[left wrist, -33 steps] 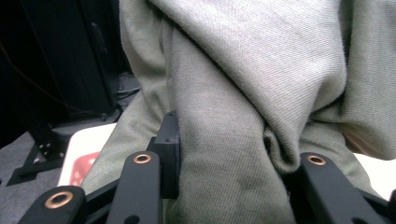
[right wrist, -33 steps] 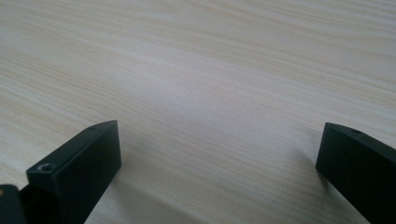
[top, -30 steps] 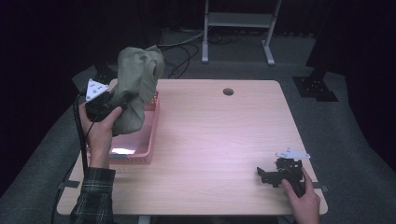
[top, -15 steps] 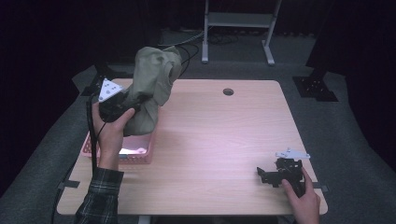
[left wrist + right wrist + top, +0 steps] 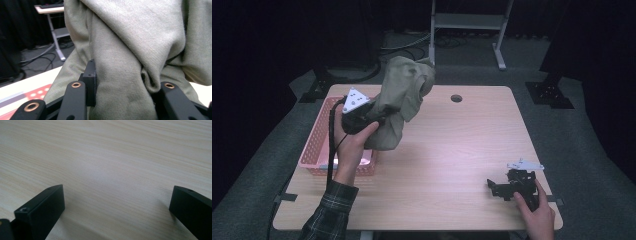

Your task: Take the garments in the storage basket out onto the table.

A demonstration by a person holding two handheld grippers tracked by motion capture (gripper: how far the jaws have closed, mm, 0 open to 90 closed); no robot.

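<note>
Olive-green cloth, a soft bundled garment, hangs in the air over the left part of the table, partly above the near-right corner of a pink basket.

Nearest the person, the right gripper rests low at the table's near right corner, gripped by the right hand. Its own camera looks along two black jaws standing wide apart with nothing but bare wood grain between them, so it is open and idle, probably parked there to stay out of the way until the cloth comes within reach.

Farther in, the left hand raises the left gripper, whose jaws are clamped on a thick fold of the cloth. In the left gripper view the fabric bulges between the two black jaws and rises above them in heavy folds; the pinch sits low on the bundle, so most of the cloth stands and droops around it rather than trailing beneath. Holding it high likely keeps the loose ends clear of the basket's rim.

Beyond, the table's round cable hole sits near the far edge, and a grey metal stand rises on the dark floor behind.
</note>
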